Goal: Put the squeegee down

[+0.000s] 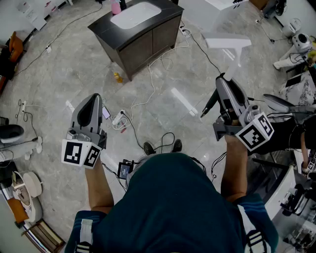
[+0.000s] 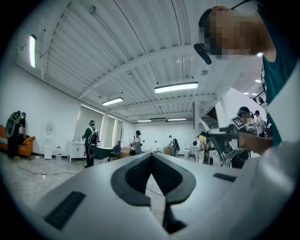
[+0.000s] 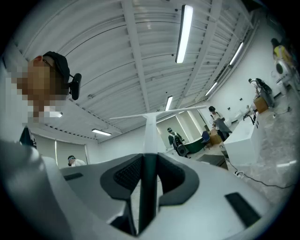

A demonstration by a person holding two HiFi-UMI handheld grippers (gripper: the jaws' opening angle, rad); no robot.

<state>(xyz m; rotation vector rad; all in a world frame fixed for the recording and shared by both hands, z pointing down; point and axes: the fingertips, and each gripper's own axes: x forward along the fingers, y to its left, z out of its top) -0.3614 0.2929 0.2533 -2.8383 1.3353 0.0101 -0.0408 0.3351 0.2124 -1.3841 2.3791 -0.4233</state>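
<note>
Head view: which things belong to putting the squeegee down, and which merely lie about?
Job: white T-shaped squeegee; right gripper, jaws shut on its handle.
Lying about: dark cabinet with white basin; pink bottle; small yellow bottle; white cables.

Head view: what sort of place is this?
Likely a big indoor test hall or lab: a stand-alone sink cabinet, loose cables trailing about, and other people standing around wearing gear.

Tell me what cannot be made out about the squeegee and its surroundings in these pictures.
- Lower handle of the squeegee: hidden between the right gripper's jaws, in the head view and the right gripper view.
- Floor beneath the person: hidden by the torso, head view.
- Pink bottle on the sink cabinet: cut by the head view's top edge.
</note>
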